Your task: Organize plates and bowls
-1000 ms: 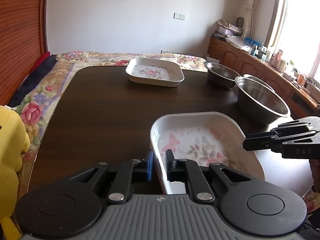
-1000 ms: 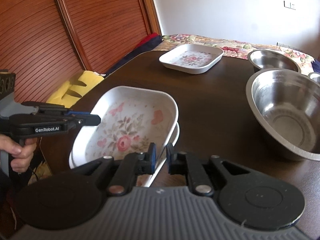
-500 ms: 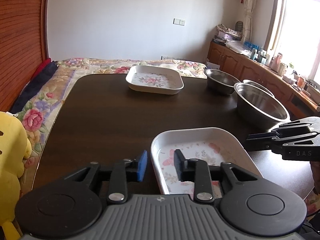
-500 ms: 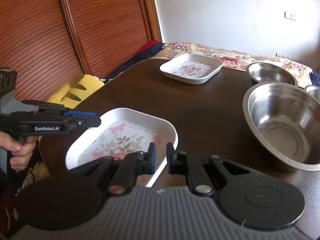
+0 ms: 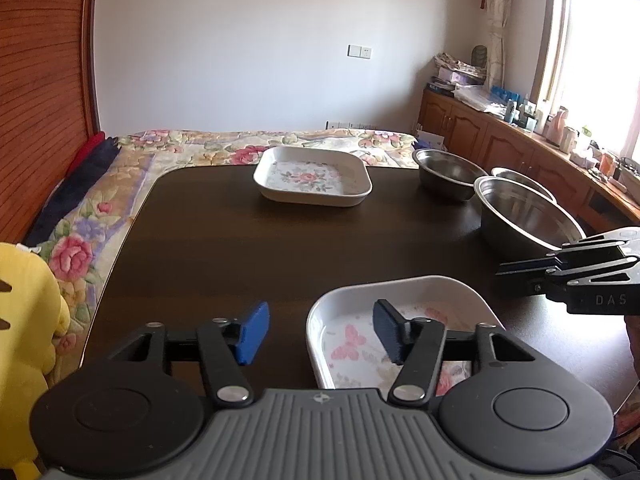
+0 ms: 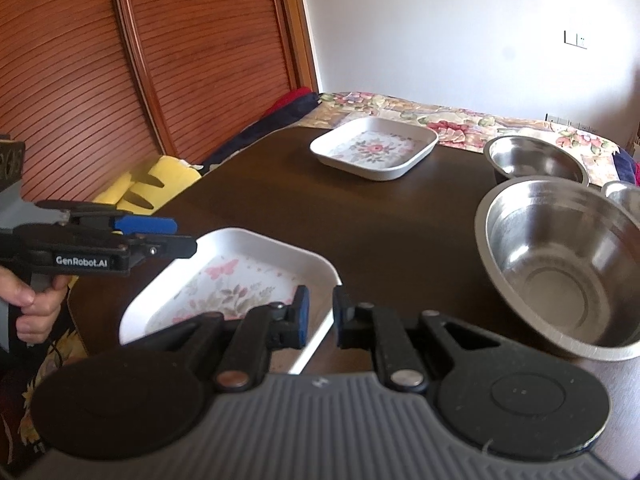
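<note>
A white floral plate (image 5: 404, 292) (image 6: 256, 276) lies flat on the near part of the dark table (image 5: 240, 248). My left gripper (image 5: 320, 334) (image 6: 180, 236) straddles its left rim. Its jaws are opening, and the blue pads (image 5: 252, 332) stand clear of the rim. My right gripper (image 6: 322, 316) (image 5: 508, 272) is shut on the plate's right rim. A second floral plate (image 5: 312, 178) (image 6: 372, 148) sits at the far side. Three steel bowls stand on the right: a large one (image 5: 520, 216) (image 6: 560, 264), a smaller one (image 5: 448, 172) (image 6: 536, 160), and a third (image 5: 520, 180) mostly hidden behind the large one.
A yellow plush toy (image 5: 24, 320) (image 6: 160, 180) sits off the table's left edge. A bed with a floral cover (image 5: 200, 148) lies beyond the far edge. A wooden sideboard (image 5: 500, 140) runs along the right wall. Bare tabletop separates the two plates.
The near plate came down from a tilted, raised pose to lie flat on the table. My left gripper let go of its left rim and its jaws spread wide. The right grip stayed.
</note>
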`<control>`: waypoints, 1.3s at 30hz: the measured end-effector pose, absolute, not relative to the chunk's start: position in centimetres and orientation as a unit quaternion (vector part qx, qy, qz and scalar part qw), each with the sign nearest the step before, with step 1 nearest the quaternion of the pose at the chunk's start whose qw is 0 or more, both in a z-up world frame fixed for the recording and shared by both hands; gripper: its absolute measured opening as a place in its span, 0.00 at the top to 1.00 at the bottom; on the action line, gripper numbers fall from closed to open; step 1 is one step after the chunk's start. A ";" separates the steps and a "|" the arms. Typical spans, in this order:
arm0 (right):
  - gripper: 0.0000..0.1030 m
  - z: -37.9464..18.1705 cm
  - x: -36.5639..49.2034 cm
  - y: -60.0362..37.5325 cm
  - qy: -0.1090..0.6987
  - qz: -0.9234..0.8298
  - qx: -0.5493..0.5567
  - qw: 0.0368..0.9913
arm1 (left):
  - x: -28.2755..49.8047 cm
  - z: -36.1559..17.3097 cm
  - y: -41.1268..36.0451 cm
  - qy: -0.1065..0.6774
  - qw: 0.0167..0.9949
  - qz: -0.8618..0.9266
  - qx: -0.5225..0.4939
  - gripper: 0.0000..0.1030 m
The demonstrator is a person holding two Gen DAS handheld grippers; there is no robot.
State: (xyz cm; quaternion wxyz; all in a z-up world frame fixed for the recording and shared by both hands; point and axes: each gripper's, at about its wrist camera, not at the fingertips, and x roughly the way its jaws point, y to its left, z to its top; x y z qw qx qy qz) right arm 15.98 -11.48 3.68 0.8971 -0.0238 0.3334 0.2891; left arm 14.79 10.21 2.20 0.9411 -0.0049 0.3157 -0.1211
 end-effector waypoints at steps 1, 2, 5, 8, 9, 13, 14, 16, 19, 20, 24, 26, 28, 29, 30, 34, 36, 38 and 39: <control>0.87 3.7 16.1 -11.5 0.332 0.289 -0.023 0.898 | 14.9 2.3 10.1 0.315 0.942 -0.119 -0.002 0.12; 0.87 3.8 16.2 -11.5 0.331 0.289 -0.022 0.898 | 15.0 2.3 10.1 0.314 0.942 -0.117 0.002 0.09; 0.84 4.0 16.5 -11.6 0.328 0.287 -0.020 0.900 | 15.5 2.5 9.9 0.312 0.943 -0.114 0.010 0.06; 0.69 4.3 17.0 -11.7 0.322 0.282 -0.018 0.903 | 16.0 2.5 9.8 0.312 0.943 -0.114 0.013 0.05; 0.65 4.4 17.1 -11.7 0.321 0.281 -0.018 0.904 | 16.2 2.6 9.8 0.313 0.943 -0.113 0.015 0.04; 0.59 5.0 17.9 -11.8 0.314 0.277 -0.018 0.908 | 16.8 2.8 9.8 0.311 0.944 -0.110 0.018 0.03; 0.56 5.1 18.1 -11.8 0.312 0.276 -0.018 0.909 | 17.0 2.9 9.9 0.310 0.944 -0.110 0.019 0.03; 0.54 5.5 18.4 -11.6 0.308 0.277 -0.020 0.910 | 17.4 3.1 10.0 0.308 0.945 -0.110 0.020 0.03; 0.51 6.0 19.0 -11.4 0.303 0.278 -0.026 0.911 | 18.0 3.5 10.2 0.304 0.946 -0.109 0.021 0.01; 0.50 6.2 19.2 -11.3 0.301 0.279 -0.029 0.911 | 18.2 3.6 10.2 0.302 0.947 -0.109 0.023 0.01; 0.48 6.8 20.2 -10.9 0.298 0.281 -0.035 0.911 | 19.4 4.4 10.5 0.293 0.950 -0.110 0.023 0.00; 0.46 7.1 20.7 -10.8 0.296 0.282 -0.038 0.912 | 19.8 5.0 10.7 0.284 0.952 -0.110 0.021 0.00; 0.43 7.4 21.2 -10.7 0.295 0.283 -0.039 0.912 | 20.4 5.6 10.9 0.276 0.955 -0.108 0.017 0.00; 0.41 7.6 21.5 -10.7 0.294 0.282 -0.038 0.912 | 20.7 5.9 11.0 0.273 0.956 -0.107 0.016 0.00; 0.41 7.7 21.7 -10.7 0.295 0.281 -0.037 0.913 | 21.1 6.2 11.1 0.270 0.957 -0.106 0.015 0.00; 0.40 8.4 22.8 -10.3 0.291 0.279 -0.043 0.914 | 22.6 7.2 11.4 0.266 0.958 -0.106 0.012 0.00; 0.38 8.8 23.5 -10.3 0.288 0.278 -0.045 0.915 | 23.5 7.5 11.6 0.267 0.958 -0.106 0.012 0.00; 0.32 9.3 24.2 -10.2 0.285 0.279 -0.043 0.916 | 24.3 7.6 11.6 0.265 0.959 -0.103 0.019 0.00; 0.28 9.5 24.6 -10.1 0.284 0.280 -0.041 0.916 | 24.8 7.6 11.6 0.264 0.959 -0.102 0.024 0.00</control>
